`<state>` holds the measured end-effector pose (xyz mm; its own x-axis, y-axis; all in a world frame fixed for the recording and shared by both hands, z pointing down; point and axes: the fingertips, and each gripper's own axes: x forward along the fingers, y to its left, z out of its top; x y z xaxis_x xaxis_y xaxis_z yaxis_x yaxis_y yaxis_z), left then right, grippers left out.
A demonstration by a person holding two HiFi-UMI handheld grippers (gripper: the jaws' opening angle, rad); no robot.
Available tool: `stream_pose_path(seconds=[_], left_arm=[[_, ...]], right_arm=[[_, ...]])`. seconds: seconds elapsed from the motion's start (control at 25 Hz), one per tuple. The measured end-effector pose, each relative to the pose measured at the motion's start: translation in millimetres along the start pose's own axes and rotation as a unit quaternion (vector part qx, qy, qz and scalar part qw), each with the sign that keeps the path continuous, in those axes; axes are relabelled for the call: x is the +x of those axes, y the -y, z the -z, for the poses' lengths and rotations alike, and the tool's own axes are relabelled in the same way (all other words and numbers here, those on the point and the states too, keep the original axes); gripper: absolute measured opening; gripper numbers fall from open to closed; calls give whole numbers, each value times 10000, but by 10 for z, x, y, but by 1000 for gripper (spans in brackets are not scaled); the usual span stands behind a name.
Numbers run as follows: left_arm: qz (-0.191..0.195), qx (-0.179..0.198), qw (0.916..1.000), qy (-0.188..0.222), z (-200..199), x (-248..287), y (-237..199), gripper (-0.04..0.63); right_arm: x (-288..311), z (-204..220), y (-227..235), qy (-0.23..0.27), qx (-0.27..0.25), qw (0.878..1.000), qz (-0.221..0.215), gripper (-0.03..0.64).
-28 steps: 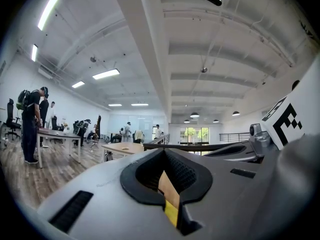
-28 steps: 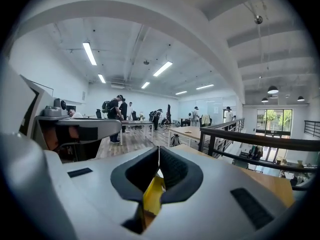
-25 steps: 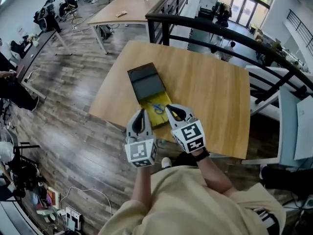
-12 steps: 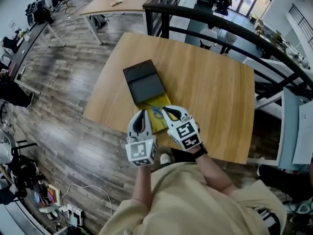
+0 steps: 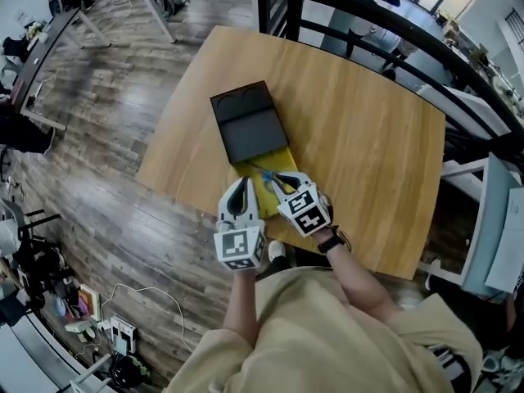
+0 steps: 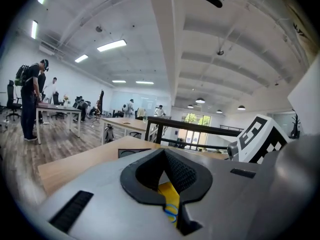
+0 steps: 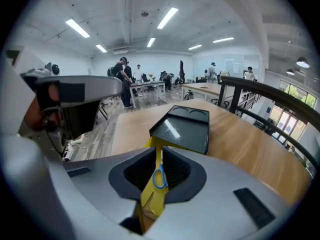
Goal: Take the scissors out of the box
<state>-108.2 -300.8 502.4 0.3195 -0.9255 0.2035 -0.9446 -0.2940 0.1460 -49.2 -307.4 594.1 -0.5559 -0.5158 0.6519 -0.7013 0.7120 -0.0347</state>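
A yellow box (image 5: 272, 193) lies open near the front edge of the wooden table (image 5: 360, 154), and its black lid (image 5: 250, 125) lies just beyond it. Blue-handled scissors (image 5: 264, 175) rest inside the box at the lid end. My right gripper (image 5: 277, 179) is shut and empty, its tip over the box right beside the scissors. My left gripper (image 5: 241, 184) is shut too, hovering at the box's left edge. Through the right gripper's (image 7: 160, 147) pad opening I see the scissors' blue loop (image 7: 160, 177) on yellow. The left gripper (image 6: 163, 151) frames the scissors (image 6: 171, 212) likewise.
A black railing (image 5: 393, 31) runs behind the table, with a drop beyond it. A white chair (image 5: 491, 219) stands at the table's right. Desks and several people (image 6: 31, 99) are off to the left on the wood floor.
Both grippers have sunk toward the table. The right one tipped downward and its tip came forward over the yellow box, next to the scissors. The jaws stayed shut.
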Motion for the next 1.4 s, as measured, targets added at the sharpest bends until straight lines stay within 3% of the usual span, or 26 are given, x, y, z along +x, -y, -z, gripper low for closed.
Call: stream_pose_path(seconds=[0.2,0.32,0.72,1.2,1.4], left_arm=[[-56,-90,9999,-125,196,112,-128,11],[-87,-125,9997,-215,309,168,-184,11],[22,-315,9989,-338,506,294,-271,11],[-244,-405,9982,-357,497,292,-436,11],[-365,-400,9981,-301,476,215,-516,11]], right_arm=[[382,299,57,-518,-72,9985,-190,22],[572,448,68,-860,-67,9957,-331,123],[1110,905,113,-1888,-263,9805,-482,150],[1334,979,177,-2383,-628,9687,-301,152],[1344,985,143,-2283,-452,9718,-384,112]])
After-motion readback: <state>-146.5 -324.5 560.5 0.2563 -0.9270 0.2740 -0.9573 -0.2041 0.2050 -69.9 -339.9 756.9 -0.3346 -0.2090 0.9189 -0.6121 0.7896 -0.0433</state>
